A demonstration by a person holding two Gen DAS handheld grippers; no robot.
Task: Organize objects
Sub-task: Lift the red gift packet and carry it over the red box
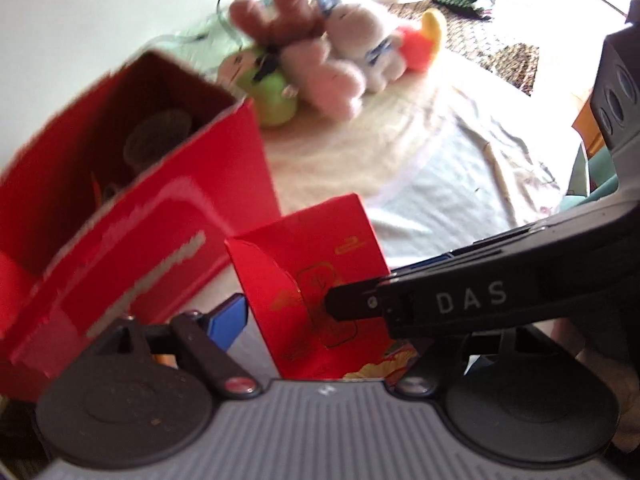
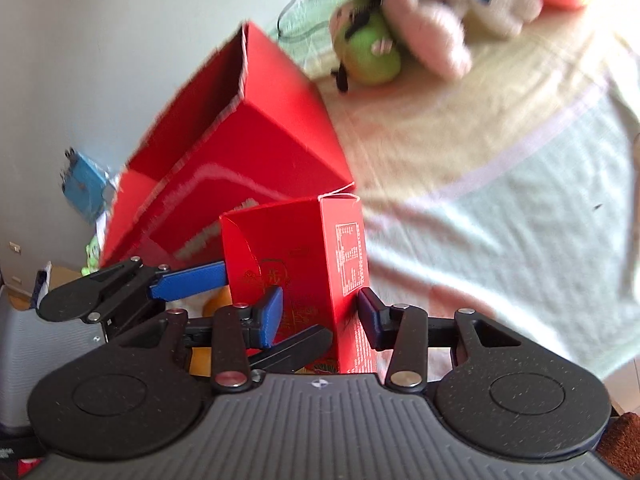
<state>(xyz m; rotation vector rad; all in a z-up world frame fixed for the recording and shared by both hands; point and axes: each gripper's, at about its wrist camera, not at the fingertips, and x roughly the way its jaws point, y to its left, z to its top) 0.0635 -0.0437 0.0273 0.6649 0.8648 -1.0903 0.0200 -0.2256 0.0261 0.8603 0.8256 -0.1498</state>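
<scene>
A small red carton [image 2: 304, 264] with gold print is held above the cloth. My right gripper [image 2: 320, 316] is shut on it, one pad on each narrow side. My left gripper [image 1: 316, 332] clamps the same carton [image 1: 316, 280] across its wide face. Its blue finger [image 2: 192, 278] touches the carton's left edge and its black finger [image 2: 296, 348] meets the lower corner. In the left wrist view the right gripper's finger [image 1: 360, 300] lies across the carton and hides my left gripper's right finger.
A large open-topped red box [image 1: 120, 208] stands just left of the carton, with a round item [image 1: 160, 136] inside. Several plush toys [image 1: 320, 52] are piled behind it on the pale cloth [image 2: 500, 220]. A blue object [image 2: 84, 184] lies beyond the box.
</scene>
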